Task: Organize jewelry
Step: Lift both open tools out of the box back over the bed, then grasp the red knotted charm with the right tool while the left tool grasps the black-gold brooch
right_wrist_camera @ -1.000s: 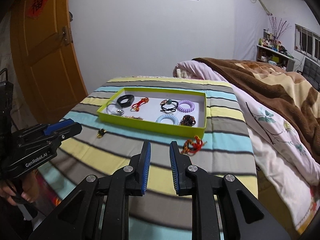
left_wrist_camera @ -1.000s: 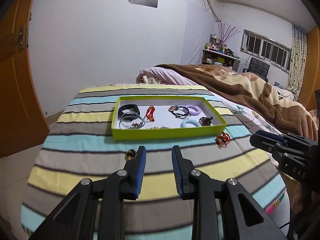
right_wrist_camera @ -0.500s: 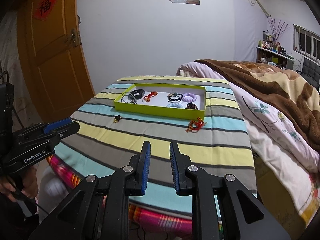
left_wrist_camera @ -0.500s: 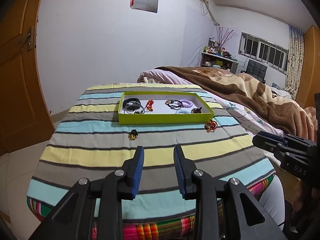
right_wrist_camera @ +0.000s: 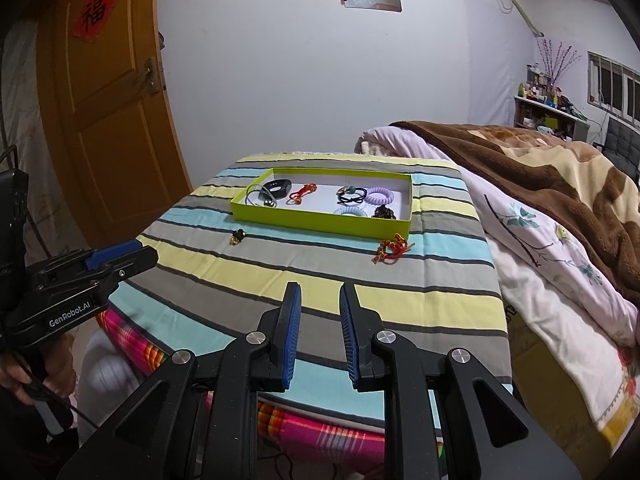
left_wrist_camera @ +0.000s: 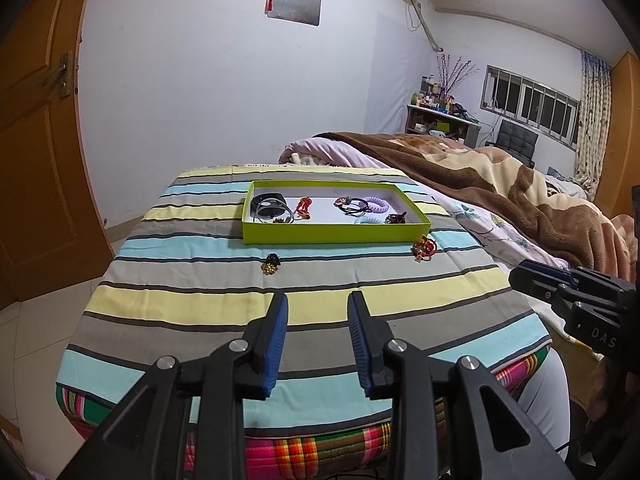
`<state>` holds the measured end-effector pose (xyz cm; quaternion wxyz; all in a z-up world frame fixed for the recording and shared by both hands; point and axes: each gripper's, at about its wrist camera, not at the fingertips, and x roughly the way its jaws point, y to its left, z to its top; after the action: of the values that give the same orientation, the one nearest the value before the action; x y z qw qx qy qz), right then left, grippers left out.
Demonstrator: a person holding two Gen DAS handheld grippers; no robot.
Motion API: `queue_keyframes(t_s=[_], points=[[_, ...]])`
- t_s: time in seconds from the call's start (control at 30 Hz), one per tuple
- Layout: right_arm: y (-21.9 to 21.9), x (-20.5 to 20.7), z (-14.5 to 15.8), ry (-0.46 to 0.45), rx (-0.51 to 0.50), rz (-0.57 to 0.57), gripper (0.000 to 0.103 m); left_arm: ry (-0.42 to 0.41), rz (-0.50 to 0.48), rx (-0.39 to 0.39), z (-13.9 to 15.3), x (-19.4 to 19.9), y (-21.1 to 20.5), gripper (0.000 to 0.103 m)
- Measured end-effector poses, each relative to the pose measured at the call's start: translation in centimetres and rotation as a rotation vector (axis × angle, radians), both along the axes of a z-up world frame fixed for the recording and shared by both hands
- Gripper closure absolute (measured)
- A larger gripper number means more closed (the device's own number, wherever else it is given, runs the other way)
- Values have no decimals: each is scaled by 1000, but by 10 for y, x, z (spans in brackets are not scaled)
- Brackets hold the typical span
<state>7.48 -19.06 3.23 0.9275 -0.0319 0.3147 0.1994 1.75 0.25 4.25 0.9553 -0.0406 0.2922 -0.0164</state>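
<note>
A small gold-and-black trinket (left_wrist_camera: pixel 271 263) lies on the striped cloth of the worktop (left_wrist_camera: pixel 200 300), just in front of the left end of the shallow lime-green cardboard tray (left_wrist_camera: pixel 336 233). Inside the tray sit a black band (left_wrist_camera: pixel 269 200), a red knotted cord (left_wrist_camera: pixel 304 206) and a lilac coil hair tie (left_wrist_camera: pixel 377 204). A red-and-gold knotted charm (left_wrist_camera: pixel 424 249) rests off the tray's right front corner. The left gripper (left_wrist_camera: pixel 316 312) and right gripper (right_wrist_camera: pixel 319 300) hover well short of the tray, jaws narrowly parted and empty.
</note>
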Motion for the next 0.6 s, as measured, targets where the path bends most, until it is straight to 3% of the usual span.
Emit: queue_keyframes(t_s=[0.6], points=[[-6,47,-21,54,-17,-35,83,42,16,28,-19,43,12,67]])
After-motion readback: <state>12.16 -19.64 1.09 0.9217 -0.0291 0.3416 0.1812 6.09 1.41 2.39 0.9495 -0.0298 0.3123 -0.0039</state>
